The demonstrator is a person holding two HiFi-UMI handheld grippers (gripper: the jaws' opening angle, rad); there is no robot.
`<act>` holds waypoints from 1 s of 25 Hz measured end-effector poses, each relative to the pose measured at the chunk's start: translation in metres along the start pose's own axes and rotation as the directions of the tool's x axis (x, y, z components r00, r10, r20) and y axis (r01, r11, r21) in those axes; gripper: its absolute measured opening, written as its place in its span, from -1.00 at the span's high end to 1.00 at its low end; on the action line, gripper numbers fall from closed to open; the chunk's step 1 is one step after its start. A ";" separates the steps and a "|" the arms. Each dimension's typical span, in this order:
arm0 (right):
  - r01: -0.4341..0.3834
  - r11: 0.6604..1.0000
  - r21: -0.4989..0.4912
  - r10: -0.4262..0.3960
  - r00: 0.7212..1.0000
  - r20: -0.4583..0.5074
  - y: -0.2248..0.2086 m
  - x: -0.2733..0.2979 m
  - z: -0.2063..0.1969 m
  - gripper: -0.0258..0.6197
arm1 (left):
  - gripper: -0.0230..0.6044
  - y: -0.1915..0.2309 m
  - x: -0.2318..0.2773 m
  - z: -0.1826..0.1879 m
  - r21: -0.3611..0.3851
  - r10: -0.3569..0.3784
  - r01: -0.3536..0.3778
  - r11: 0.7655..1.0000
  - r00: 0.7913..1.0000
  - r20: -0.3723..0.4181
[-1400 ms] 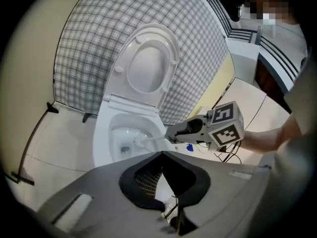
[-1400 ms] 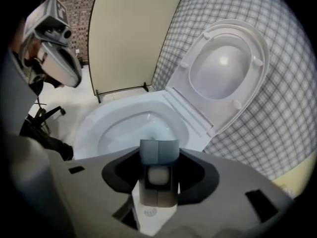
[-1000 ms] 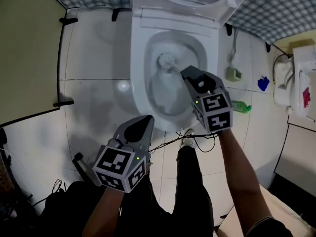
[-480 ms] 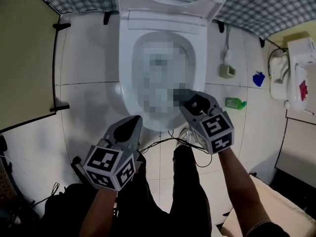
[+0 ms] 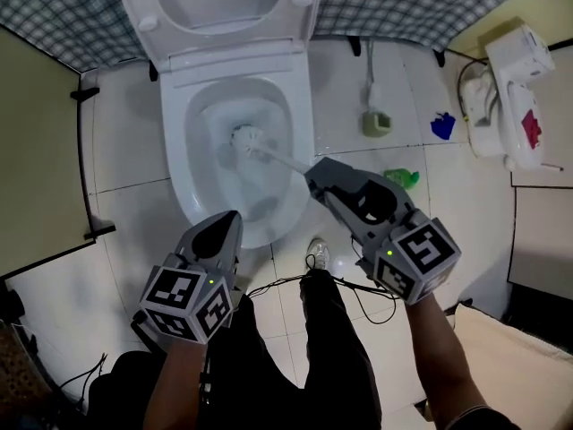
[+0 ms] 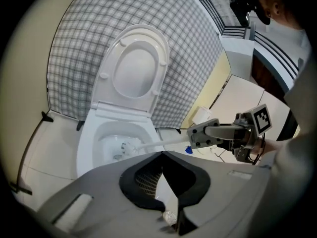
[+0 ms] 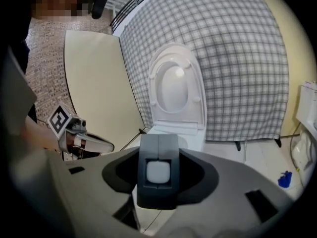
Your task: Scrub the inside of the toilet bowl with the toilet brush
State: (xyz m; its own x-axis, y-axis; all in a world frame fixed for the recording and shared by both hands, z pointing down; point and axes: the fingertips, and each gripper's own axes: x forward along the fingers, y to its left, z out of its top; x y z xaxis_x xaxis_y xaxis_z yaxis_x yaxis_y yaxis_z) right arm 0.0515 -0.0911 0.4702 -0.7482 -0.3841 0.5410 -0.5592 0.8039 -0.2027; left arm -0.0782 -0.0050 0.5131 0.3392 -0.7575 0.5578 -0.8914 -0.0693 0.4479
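Clamping the toilet brush [image 5: 269,154] is right hand-held gripper [image 5: 315,176]; left hand-held gripper [image 5: 229,221] closed.

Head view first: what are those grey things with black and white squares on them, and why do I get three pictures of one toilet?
Those are two hand-held grippers, tongs with two jaws; a person holds one on each side, and the patterned cube on each is part of it. The head view comes from a camera on the person's head, looking down. The other two come from cameras riding on each gripper, looking along its jaws. The right gripper is clamped on the handle of a toilet brush, whose bristles are inside the toilet bowl; the lid is up. The left gripper is shut and holds nothing. On the tiled floor lie a green bottle and a small blue object.
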 end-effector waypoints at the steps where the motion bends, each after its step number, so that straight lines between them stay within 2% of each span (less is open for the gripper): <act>1: 0.009 1.000 0.018 -0.009 1.000 0.026 -0.009 -0.011 0.006 0.31 | 0.97 -0.008 0.005 0.004 0.012 -0.011 0.011 1.000 1.000 0.000; 4: 0.040 0.995 0.093 -0.049 0.994 0.098 -0.034 -0.046 0.021 0.31 | 0.97 -0.037 0.019 0.013 0.043 -0.058 0.058 0.997 0.998 -0.011; 8: 0.117 0.981 0.157 -0.143 0.976 0.167 -0.068 -0.103 0.031 0.31 | 0.97 -0.077 0.037 0.016 0.096 -0.118 0.122 0.988 0.992 -0.047; 12: 0.212 0.955 0.206 -0.249 0.952 0.176 -0.102 -0.150 0.015 0.31 | 0.97 -0.103 0.057 0.010 0.132 -0.148 0.159 0.978 0.985 -0.093; 16: 0.291 0.921 0.260 -0.327 0.939 0.105 -0.133 -0.174 -0.036 0.31 | 0.97 -0.130 0.080 -0.011 0.157 -0.173 0.196 0.968 0.974 -0.147; 19: 0.349 0.893 0.284 -0.365 0.931 0.007 -0.149 -0.175 -0.089 0.31 | 0.97 -0.144 0.091 -0.032 0.155 -0.188 0.219 0.963 0.964 -0.189; 25: 0.420 0.885 0.200 -0.387 0.904 -0.183 -0.181 -0.149 -0.179 0.31 | 0.97 -0.169 0.114 -0.061 0.147 -0.199 0.236 0.960 0.952 -0.232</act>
State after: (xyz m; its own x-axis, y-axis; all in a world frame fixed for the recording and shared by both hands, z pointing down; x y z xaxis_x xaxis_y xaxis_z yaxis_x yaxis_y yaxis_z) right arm 0.3284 -0.0982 0.5719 -0.3943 -0.5748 0.7170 -0.8804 0.4599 -0.1155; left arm 0.1295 -0.0396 0.5437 0.5700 -0.5565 0.6045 -0.8201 -0.3411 0.4594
